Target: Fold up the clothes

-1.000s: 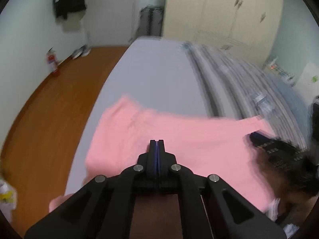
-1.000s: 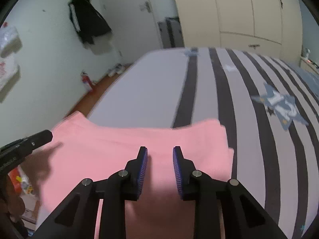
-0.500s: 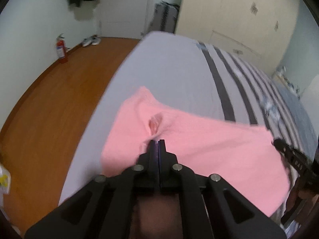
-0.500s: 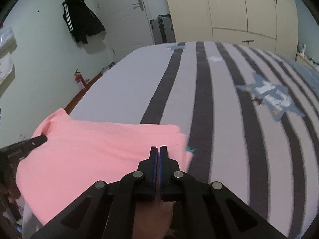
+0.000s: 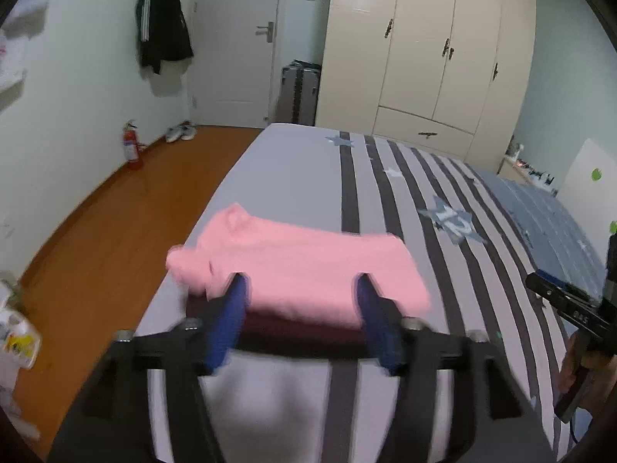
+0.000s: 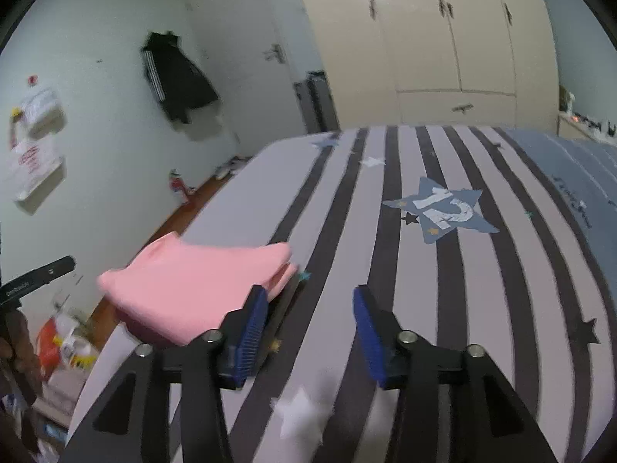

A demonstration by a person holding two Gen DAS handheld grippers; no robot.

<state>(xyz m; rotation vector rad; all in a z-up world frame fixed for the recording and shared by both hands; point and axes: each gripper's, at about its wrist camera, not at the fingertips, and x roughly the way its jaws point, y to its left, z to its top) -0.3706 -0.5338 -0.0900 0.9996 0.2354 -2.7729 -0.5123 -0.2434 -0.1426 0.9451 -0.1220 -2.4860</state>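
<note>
Pink fabric, a folded garment (image 5: 304,266), lies on the striped bed cover (image 5: 293,177) close to the bed's left edge, next to the wooden floor (image 5: 96,239). It forms a compact, roughly rectangular bundle with a small lump of cloth projecting at its near-left corner. In the right wrist view the same garment (image 6: 193,289) sits to the left of our right tool, on the plain grey band of the cover beside the first dark stripe.

We hold the left gripper (image 5: 302,308) above the near edge of the garment. Its jaws are opening and stand wide apart; the blue pads (image 5: 227,320) flank the bundle's near edge in the picture but grip nothing. The cloth is released and rests on the bed.

We hold the right gripper (image 6: 308,320) over the striped cover, just to the right of the garment. Its jaws are also opening, with only bare bedding visible between them. The left-hand blue pad (image 6: 250,332) overlaps the garment's near-right corner in the picture; we cannot tell whether it touches the cloth.

Each tool appears at the edge of the other's view, held in a hand. A blue star patch (image 6: 443,210) marks the cover well to the right of the garment. Cream wardrobe doors (image 5: 432,50) stand beyond the foot of the bed. A black jacket (image 5: 162,23) hangs on the wall, and a red fire extinguisher (image 5: 131,146) stands on the floor beneath it.
</note>
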